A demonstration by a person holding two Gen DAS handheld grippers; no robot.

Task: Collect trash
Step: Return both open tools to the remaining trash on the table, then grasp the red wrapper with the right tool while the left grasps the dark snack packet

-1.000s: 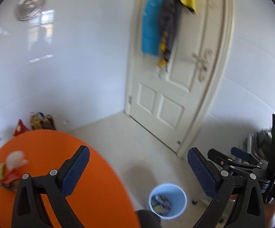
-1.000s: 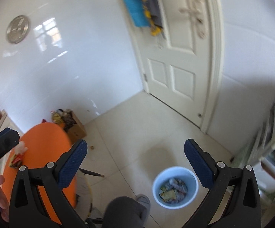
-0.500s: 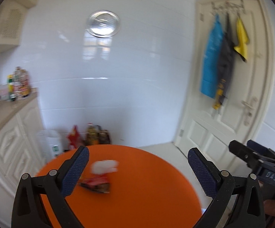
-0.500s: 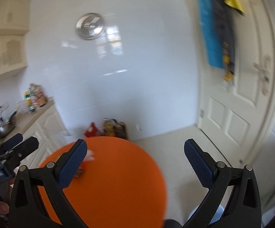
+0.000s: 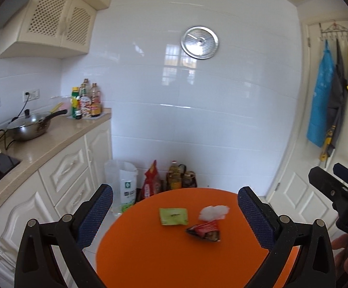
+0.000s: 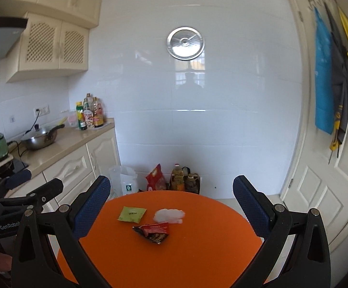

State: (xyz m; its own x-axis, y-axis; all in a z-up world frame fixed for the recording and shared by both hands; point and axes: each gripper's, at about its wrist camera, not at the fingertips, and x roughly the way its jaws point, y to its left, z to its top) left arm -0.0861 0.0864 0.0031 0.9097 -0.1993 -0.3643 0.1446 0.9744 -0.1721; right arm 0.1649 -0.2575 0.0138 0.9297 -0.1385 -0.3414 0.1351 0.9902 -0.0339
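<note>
Here both the left tongs and the right tongs gape wide and hold nothing, poised above the round orange surface where three bits of trash lie close together: a flat green sachet, a crumpled white tissue and a torn red-and-black snack wrapper just in front of it. The sachet lies so flat that the tongs may slide over it, and the light tissue may slip or drag the wrapper. No bin is in view, and the surface's near edge is cut off behind the tongs.
</note>
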